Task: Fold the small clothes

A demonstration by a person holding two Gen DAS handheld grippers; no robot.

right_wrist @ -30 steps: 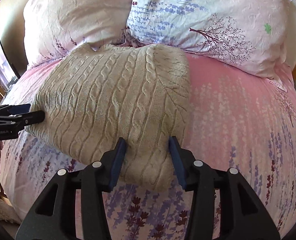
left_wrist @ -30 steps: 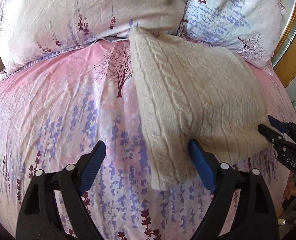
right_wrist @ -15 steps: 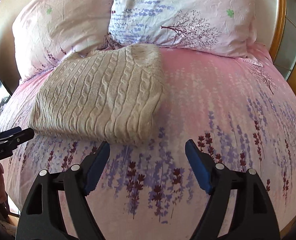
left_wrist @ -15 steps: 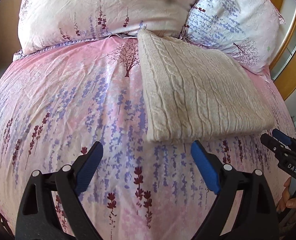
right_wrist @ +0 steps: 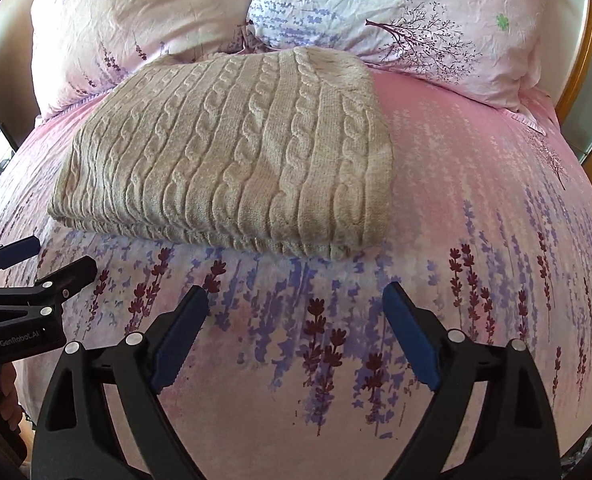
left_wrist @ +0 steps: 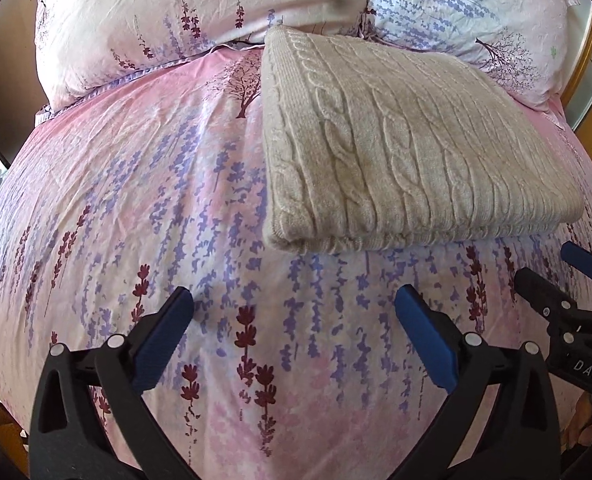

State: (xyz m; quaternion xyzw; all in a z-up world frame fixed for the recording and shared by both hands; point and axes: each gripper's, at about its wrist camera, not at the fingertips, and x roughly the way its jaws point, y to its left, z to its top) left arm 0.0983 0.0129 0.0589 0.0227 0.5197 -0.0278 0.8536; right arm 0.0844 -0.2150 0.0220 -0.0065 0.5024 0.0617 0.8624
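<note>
A beige cable-knit sweater point(left_wrist: 408, 148) lies folded into a neat rectangle on the pink floral bedspread point(left_wrist: 136, 200), just below the pillows. It also shows in the right wrist view point(right_wrist: 236, 160). My left gripper point(left_wrist: 296, 312) is open and empty, hovering over the bedspread a little short of the sweater's near edge. My right gripper point(right_wrist: 296, 308) is open and empty too, short of the sweater's near right corner. Each gripper shows at the edge of the other's view: the right one point(left_wrist: 556, 268) and the left one point(right_wrist: 56, 256).
Two floral pillows point(left_wrist: 200, 12) point(left_wrist: 476, 12) lie at the head of the bed behind the sweater. A wooden bed frame point(right_wrist: 584, 80) runs along the right. The bedspread point(right_wrist: 476, 240) stretches to the right of the sweater.
Both grippers have let go of the sweater's near edge, opened wide and pulled back toward the foot of the bed. The sweater now lies flat and folded.
</note>
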